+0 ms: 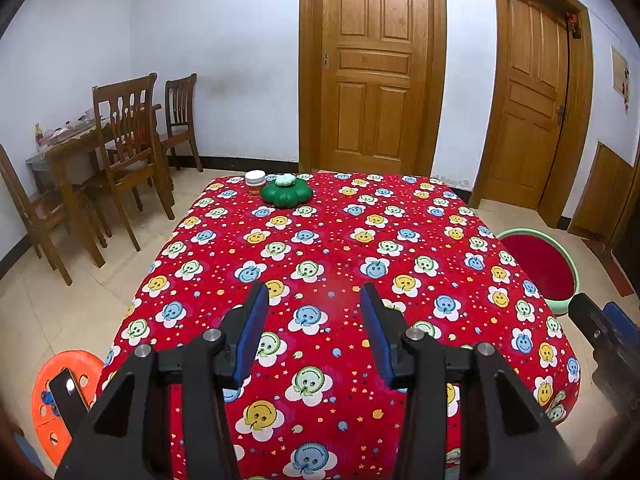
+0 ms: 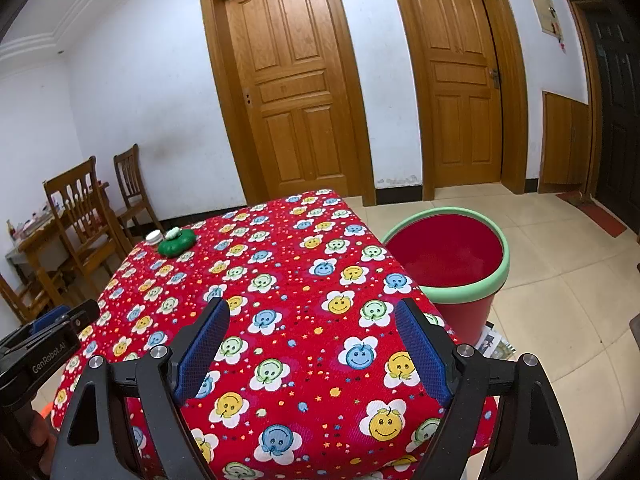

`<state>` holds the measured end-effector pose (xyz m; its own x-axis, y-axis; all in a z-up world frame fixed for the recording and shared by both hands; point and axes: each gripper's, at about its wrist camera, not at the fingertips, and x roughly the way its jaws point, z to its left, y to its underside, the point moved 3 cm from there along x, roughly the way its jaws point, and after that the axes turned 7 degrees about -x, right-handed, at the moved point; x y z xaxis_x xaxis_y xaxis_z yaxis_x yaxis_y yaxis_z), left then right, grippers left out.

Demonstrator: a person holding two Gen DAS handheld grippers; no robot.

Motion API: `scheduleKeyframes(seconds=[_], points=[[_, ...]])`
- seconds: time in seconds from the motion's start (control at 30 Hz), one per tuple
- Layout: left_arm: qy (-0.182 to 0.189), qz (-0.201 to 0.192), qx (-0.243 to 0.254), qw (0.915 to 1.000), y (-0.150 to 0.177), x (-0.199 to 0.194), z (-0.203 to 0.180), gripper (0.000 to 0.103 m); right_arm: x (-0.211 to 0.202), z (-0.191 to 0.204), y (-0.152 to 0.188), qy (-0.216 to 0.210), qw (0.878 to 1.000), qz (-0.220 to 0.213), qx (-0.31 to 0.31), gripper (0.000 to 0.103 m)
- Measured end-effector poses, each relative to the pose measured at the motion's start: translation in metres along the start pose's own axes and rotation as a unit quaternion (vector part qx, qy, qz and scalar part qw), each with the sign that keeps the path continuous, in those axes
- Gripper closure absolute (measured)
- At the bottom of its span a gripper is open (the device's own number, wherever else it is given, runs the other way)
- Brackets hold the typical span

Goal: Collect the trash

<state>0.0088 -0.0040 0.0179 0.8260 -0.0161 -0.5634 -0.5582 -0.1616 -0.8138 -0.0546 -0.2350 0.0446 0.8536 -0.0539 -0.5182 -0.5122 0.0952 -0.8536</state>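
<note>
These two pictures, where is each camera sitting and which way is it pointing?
Left wrist view: rides on the left tongs, looking down across the red tablecloth at a green dish and white jar; its open fingers show, the right tongs at the edge.
Right wrist view: rides on the right tongs, facing cloth and red bin; open fingers show.
Shared: cloth, dish, bin, doors.

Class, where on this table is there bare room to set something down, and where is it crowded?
Bare cloth runs from the near edge of the table to the bucket side. The only crowding is the far left corner: a green flower-shaped container beside a white jar.
</note>
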Motion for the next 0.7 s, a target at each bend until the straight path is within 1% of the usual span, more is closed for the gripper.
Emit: scheduleKeyframes(seconds=[0.7], points=[[0.0, 0.0, 0.001, 1.0, -0.0007, -0.0004, -0.0004, 0.056, 0.0001, 0.0003, 0.0002, 0.0, 1.0, 0.0, 0.0, 0.017]])
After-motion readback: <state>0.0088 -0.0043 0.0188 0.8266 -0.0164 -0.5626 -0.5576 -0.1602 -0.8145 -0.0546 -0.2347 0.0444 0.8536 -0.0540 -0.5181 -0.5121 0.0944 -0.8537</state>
